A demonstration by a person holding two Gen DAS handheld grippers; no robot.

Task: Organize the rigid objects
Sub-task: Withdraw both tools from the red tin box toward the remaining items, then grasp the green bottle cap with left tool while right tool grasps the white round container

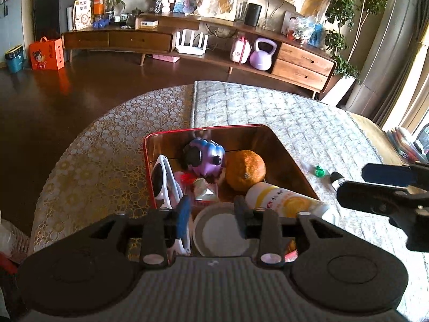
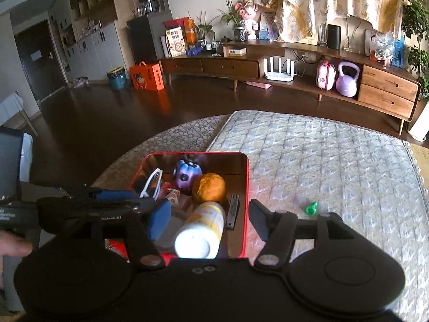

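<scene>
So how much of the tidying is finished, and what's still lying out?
Mostly done: the red tin already holds white sunglasses, a purple toy, an orange and a yellow-white bottle. Nothing is in hand; the left claw and right claw both stand open over the tin. Left: a small green piece on the quilted mat, plus a small dark item near it.

Daylight came from the right, through a bright, blown-out window strip (image 1: 418, 102), and lit the pale quilted mattress cover (image 1: 295, 112) strongly. The dark wooden floor (image 2: 102, 118) lay dim with a faint sheen. Fisheye bending curved the edges; corners were black, and near parts looked soft.
</scene>
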